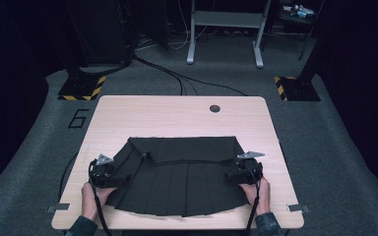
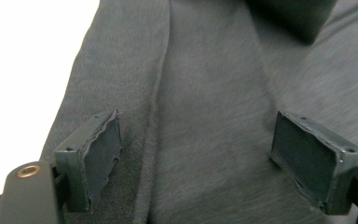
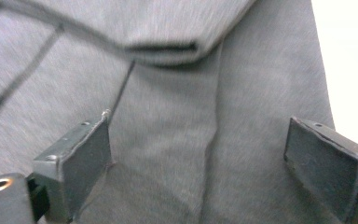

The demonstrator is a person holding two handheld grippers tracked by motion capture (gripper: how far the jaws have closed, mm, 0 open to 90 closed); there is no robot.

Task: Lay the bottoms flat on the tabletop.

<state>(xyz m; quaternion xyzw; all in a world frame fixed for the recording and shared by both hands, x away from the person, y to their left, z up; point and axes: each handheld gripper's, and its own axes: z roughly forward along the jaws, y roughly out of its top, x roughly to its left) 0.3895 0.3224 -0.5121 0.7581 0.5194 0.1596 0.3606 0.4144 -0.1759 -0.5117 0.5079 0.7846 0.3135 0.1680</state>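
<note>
A black pleated skirt (image 1: 177,177) lies spread on the light wooden table (image 1: 177,115), its top part folded down over the pleats. My left gripper (image 1: 109,176) rests at the skirt's left edge, held by a hand. In the left gripper view the jaws stand wide apart over the dark cloth (image 2: 205,140), with nothing pinched between them. My right gripper (image 1: 238,173) sits at the skirt's right edge. Its jaws are also spread over the cloth (image 3: 182,154), just below a folded flap (image 3: 168,51).
A round cable hole (image 1: 214,108) sits near the table's far edge. Beyond the table are a grey desk frame (image 1: 225,34), cables on the carpet and two stands with yellow-black striped bases (image 1: 81,88). Small clamps mark the table's near corners.
</note>
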